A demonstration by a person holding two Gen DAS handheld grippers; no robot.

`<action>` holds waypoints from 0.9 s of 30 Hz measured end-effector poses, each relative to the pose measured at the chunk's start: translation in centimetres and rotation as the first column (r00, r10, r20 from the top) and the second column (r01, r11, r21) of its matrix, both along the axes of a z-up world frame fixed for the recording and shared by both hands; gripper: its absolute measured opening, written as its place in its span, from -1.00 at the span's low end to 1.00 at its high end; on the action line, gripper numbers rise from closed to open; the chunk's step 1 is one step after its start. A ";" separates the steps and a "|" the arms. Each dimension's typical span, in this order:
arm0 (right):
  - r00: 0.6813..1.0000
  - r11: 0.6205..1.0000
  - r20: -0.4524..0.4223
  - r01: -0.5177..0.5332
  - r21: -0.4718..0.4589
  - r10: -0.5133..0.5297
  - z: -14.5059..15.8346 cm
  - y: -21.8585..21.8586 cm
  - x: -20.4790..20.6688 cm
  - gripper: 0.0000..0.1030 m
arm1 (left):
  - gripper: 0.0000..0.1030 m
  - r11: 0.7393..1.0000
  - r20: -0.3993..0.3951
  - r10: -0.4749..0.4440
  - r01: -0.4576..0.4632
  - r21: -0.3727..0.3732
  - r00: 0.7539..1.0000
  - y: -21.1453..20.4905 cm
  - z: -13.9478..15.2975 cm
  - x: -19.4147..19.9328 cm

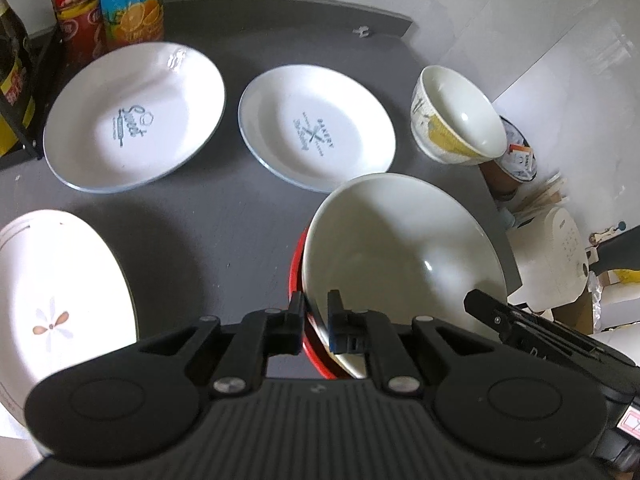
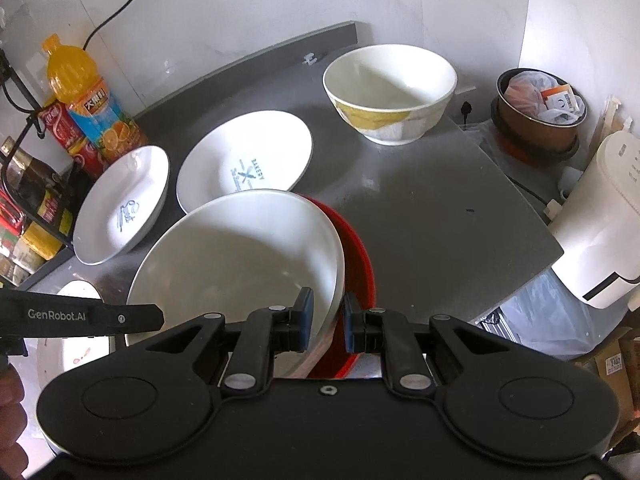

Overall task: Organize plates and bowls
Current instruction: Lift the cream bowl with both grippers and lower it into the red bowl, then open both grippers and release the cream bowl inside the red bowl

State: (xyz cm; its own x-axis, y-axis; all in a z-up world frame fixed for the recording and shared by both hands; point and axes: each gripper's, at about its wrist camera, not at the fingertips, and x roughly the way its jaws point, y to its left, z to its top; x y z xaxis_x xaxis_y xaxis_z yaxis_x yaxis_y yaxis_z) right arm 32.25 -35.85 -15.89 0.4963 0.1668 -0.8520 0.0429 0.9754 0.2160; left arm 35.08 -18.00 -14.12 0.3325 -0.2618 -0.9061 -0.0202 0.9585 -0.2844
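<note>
A large bowl, white inside and red outside [image 1: 400,248] [image 2: 240,264], is tilted above the grey table [image 1: 240,216]. My left gripper [image 1: 314,312] is shut on its near-left rim. My right gripper [image 2: 326,316] is shut on its right rim. A white "Sweet" plate [image 1: 132,116] [image 2: 124,204] and a white "Bakery" plate [image 1: 316,128] [image 2: 248,160] lie at the back. A white and yellow bowl [image 1: 456,116] [image 2: 390,92] stands at the back right. A flower plate [image 1: 52,300] [image 2: 76,344] lies at the front left.
Drink bottles [image 1: 128,0] [image 2: 88,100] and a black wire rack [image 1: 24,112] stand at the back left. Beyond the table's right edge are a bin with rubbish [image 2: 540,108] and a white appliance [image 2: 604,224] [image 1: 556,256].
</note>
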 end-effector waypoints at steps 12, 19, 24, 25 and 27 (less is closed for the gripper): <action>0.999 0.999 -0.012 -0.031 -0.039 0.030 -1.5 0.5 0.3 -0.69 | -0.80 1.000 -0.020 0.000 0.000 0.023 1.000 -0.6 -0.9 -0.5; 1.000 1.000 -0.001 -0.021 -0.020 0.021 -1.0 0.1 0.7 -0.60 | -0.80 0.999 -0.020 -0.017 0.018 0.042 1.000 -1.0 -0.9 -0.3; 1.000 1.000 -0.006 -0.023 0.004 0.023 -0.4 -0.3 0.7 -0.52 | -0.80 0.996 -0.029 -0.040 0.042 0.080 0.999 -1.5 -0.9 -0.1; 1.000 1.000 0.002 -0.024 0.013 0.024 -0.1 -0.3 0.6 -0.38 | -0.78 0.995 -0.033 -0.049 0.051 0.086 0.998 -1.6 -0.9 -0.1; 1.000 1.000 0.023 -0.016 0.012 0.016 0.5 -0.5 0.3 -0.04 | -0.71 0.996 -0.043 -0.046 0.050 0.079 0.998 -1.6 -0.8 0.1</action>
State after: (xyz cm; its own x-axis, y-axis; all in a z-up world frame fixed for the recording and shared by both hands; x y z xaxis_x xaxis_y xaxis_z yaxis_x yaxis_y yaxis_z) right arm 32.59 -36.37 -15.43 0.5128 0.1853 -0.8383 0.0225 0.9732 0.2289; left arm 35.21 -19.60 -14.90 0.2830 -0.2030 -0.9374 0.0163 0.9782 -0.2069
